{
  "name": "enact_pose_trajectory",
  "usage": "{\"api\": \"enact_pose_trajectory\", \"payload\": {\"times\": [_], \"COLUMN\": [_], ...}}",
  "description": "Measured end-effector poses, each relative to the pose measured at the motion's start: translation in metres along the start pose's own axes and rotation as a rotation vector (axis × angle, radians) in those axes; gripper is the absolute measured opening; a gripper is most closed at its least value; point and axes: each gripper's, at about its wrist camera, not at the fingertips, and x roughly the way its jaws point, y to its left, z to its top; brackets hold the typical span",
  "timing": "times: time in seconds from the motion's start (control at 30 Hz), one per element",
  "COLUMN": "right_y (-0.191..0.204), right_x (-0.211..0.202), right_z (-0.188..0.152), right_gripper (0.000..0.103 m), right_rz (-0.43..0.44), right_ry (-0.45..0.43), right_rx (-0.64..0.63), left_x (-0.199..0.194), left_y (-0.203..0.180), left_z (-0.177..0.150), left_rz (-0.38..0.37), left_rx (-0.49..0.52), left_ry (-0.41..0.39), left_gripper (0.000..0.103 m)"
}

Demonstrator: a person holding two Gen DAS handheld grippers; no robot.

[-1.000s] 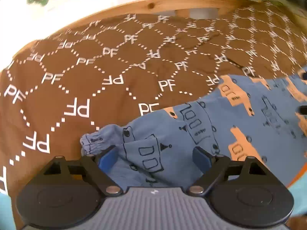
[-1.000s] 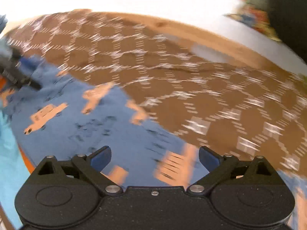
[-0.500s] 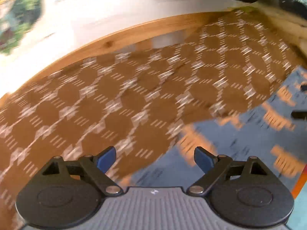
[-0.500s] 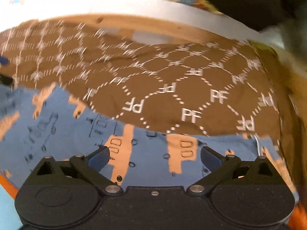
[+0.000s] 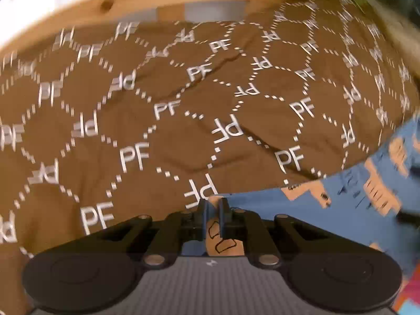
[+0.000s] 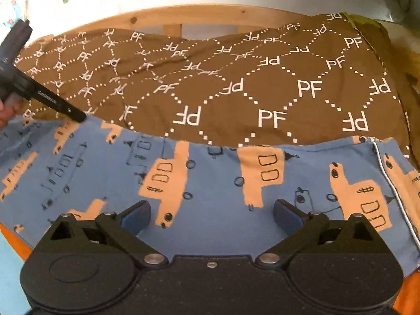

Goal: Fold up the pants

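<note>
Blue pants [image 6: 210, 183] with orange truck prints lie flat on a brown blanket [image 6: 262, 84] marked with white "PF" letters. In the left wrist view the pants [image 5: 341, 204] run off to the right. My left gripper [image 5: 213, 211] is shut on the pants' far edge. It also shows in the right wrist view [image 6: 78, 116] at the pants' far left edge. My right gripper [image 6: 210, 212] is open and empty, low over the middle of the pants, fingers [image 6: 136, 216] on either side of the fabric.
A wooden bed rail [image 6: 210, 15] runs along the far side of the blanket, with a white wall behind it. An orange edge [image 6: 15, 244] and light blue surface [image 6: 10, 275] show at the near left. A white seam line [image 6: 388, 178] runs down the pants at right.
My left gripper has moved to the pants' far edge and closed on it. My right gripper has steadied over the middle of the pants, still open.
</note>
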Motion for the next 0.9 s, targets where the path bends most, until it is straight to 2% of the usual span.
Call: {"api": "enact_pose_trajectory", "payload": {"times": [0.13, 0.27, 0.33, 0.4, 0.43, 0.47, 0.53, 0.67, 0.7, 0.8, 0.9], "right_y": [-0.002, -0.008, -0.014, -0.02, -0.024, -0.029, -0.04, -0.073, -0.083, -0.105, -0.116], "right_x": [0.001, -0.004, -0.016, -0.034, -0.042, -0.051, -0.069, -0.092, -0.096, -0.1, -0.097], "right_z": [-0.002, 0.001, 0.005, 0.008, 0.008, 0.007, 0.002, -0.012, -0.014, -0.022, -0.028], "right_gripper": [0.1, 0.1, 0.1, 0.101, 0.101, 0.101, 0.102, 0.101, 0.101, 0.093, 0.083], "right_rz": [-0.02, -0.03, -0.047, -0.063, -0.08, -0.104, -0.171, -0.299, -0.316, -0.334, -0.288], "right_ry": [0.005, 0.001, -0.015, -0.057, -0.075, -0.091, -0.116, -0.144, -0.159, -0.174, -0.155], "right_rx": [-0.011, 0.014, 0.056, 0.092, 0.105, 0.122, 0.175, 0.326, 0.368, 0.471, 0.52], "left_x": [0.013, 0.012, 0.003, -0.008, -0.014, -0.022, -0.034, -0.051, -0.053, -0.056, -0.048], "left_y": [-0.01, -0.013, -0.011, -0.015, -0.019, -0.026, -0.045, -0.09, -0.103, -0.148, -0.195], "left_z": [-0.002, 0.007, 0.011, 0.012, 0.015, 0.017, 0.027, 0.058, 0.067, 0.097, 0.12], "left_rz": [0.061, 0.116, 0.12, 0.093, 0.084, 0.077, 0.042, -0.06, -0.09, -0.169, -0.221], "left_rx": [0.011, 0.004, -0.049, -0.086, -0.09, -0.082, -0.029, 0.076, 0.104, 0.221, 0.335], "left_ry": [0.01, 0.007, -0.003, -0.033, -0.051, -0.074, -0.107, -0.142, -0.145, -0.155, -0.159], "left_gripper": [0.011, 0.028, 0.035, 0.052, 0.065, 0.069, 0.071, 0.085, 0.086, 0.086, 0.086]}}
